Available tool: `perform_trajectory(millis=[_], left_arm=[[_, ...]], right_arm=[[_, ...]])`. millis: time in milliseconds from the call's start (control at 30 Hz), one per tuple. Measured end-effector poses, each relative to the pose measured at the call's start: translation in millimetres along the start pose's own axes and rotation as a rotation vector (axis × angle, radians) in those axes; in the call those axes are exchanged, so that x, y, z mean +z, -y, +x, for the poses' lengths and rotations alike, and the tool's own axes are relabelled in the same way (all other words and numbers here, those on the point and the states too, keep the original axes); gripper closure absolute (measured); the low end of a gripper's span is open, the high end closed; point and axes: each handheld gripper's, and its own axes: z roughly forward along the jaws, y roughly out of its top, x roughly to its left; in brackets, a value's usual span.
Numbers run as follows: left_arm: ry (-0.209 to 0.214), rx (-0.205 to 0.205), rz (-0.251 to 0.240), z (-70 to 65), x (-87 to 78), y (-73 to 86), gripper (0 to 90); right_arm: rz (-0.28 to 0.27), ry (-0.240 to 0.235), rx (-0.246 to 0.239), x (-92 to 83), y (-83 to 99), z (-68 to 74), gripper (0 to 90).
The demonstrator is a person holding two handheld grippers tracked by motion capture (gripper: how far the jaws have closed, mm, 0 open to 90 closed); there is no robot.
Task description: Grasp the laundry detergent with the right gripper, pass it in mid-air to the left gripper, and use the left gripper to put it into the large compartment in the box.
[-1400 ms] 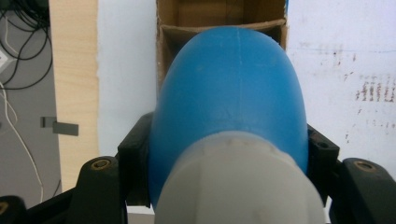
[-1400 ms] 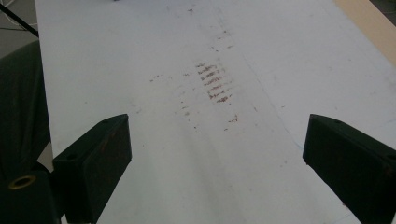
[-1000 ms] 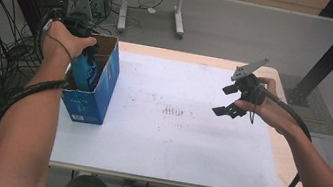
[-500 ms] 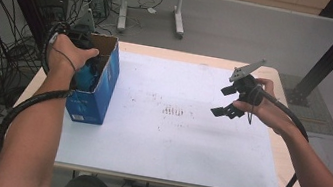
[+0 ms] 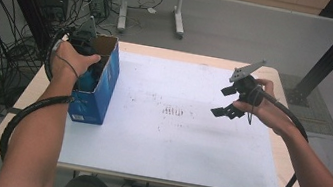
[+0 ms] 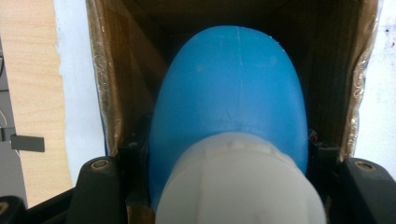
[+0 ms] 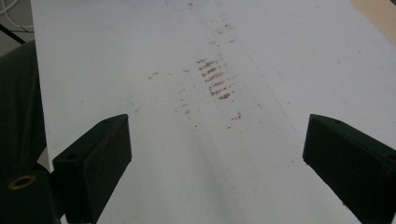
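An open blue cardboard box (image 5: 95, 100) stands at the left of the white mat (image 5: 171, 145). My left gripper (image 5: 90, 72) reaches down into it, shut on a blue bottle (image 6: 229, 93) with a white cap (image 6: 238, 182). In the left gripper view the box's brown inner walls (image 6: 106, 84) rise on both sides of the bottle, and my left gripper (image 6: 227, 145) clamps the bottle's sides. My right gripper (image 5: 226, 102) hovers open over the mat's right half with nothing between its fingers. The right gripper view shows my right gripper (image 7: 219, 135) above bare mat.
Faint reddish marks (image 5: 174, 111) stain the mat's middle, the same marks (image 7: 217, 81) lying ahead of the right jaws. The wooden table edge (image 5: 276, 156) borders the mat. Cables and equipment (image 5: 6, 38) crowd the floor at the left.
The left hand has sunk, taking the blue bottle deeper into the box. The right hand has stayed where it was.
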Motion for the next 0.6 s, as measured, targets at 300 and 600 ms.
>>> perform_trajectory(millis=[300, 600], left_arm=[[-0.004, 0.005, 0.005, 0.3, 6.5, 0.7, 37.1], [-0.008, 0.01, 0.008, 1.3, 10.7, 3.1, 37.0]], right_arm=[[-0.002, 0.0, 0.005, -0.4, 2.7, -1.0, 8.0], [-0.001, -0.001, 0.002, -0.4, 2.4, -0.6, 8.0]])
